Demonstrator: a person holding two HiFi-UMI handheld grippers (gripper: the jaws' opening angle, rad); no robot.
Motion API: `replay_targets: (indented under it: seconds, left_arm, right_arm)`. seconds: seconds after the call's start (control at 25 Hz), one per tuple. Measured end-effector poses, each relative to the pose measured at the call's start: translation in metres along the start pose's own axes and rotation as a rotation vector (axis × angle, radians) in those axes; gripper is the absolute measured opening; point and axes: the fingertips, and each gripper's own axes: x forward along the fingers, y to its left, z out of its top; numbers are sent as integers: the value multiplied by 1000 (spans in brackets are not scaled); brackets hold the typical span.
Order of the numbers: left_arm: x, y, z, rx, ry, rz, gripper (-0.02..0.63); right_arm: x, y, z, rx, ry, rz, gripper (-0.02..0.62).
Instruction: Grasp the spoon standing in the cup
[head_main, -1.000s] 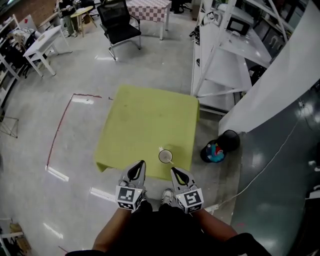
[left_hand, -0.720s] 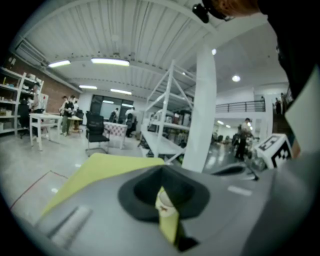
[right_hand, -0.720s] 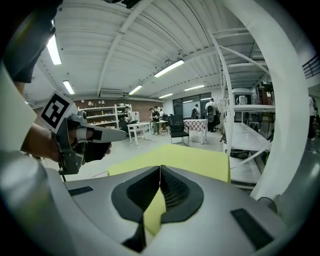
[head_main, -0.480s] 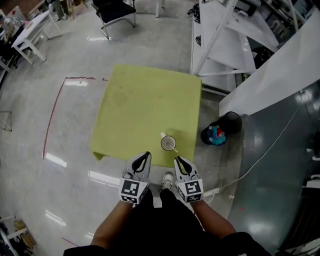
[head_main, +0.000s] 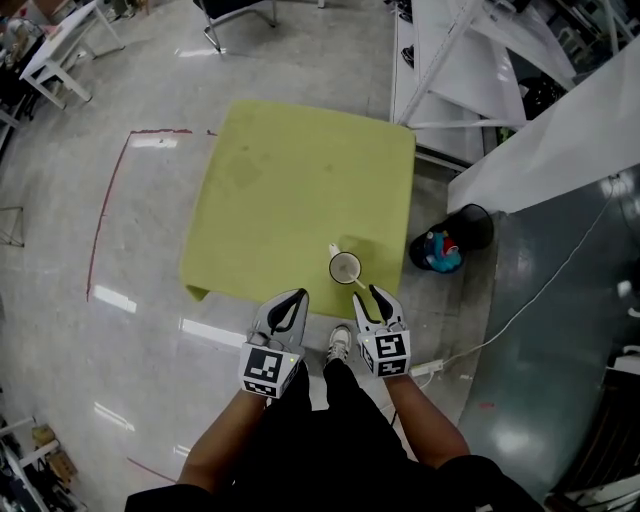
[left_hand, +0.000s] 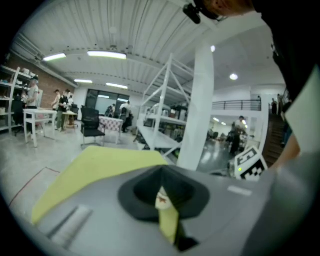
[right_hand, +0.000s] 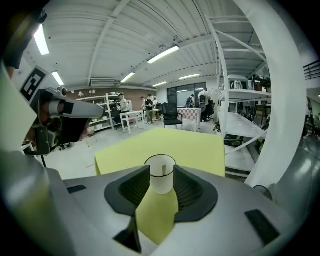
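The person has stepped in closer. The cup now sits just ahead of the right gripper, by the tabletop's near edge, with the spoon standing in it. The right jaws, pinched together a second ago, are opening with nothing between them. The left gripper stays closed and empty.
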Motion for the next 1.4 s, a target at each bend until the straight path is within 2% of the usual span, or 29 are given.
replay_targets:
  seconds: [0.36, 0.56, 0.68, 1.04, 1.4]
  left_arm:
    - [-4, 6, -8, 6, 20, 3, 6]
    - [-6, 12, -14, 11, 33, 13, 6]
    - [-8, 13, -17, 12, 39, 7, 6]
    - [-9, 7, -13, 0, 30, -3, 6]
    - [-16, 1, -6, -19, 13, 6, 6]
  right_arm:
    - [24, -1, -4, -49, 2, 12, 110]
    - [30, -4, -4, -55, -4, -21, 75]
    - [31, -4, -6, -65, -9, -32, 32]
    - [24, 2, 1, -79, -33, -25, 28]
    - [-4, 1, 30, -62, -91, -16, 28]
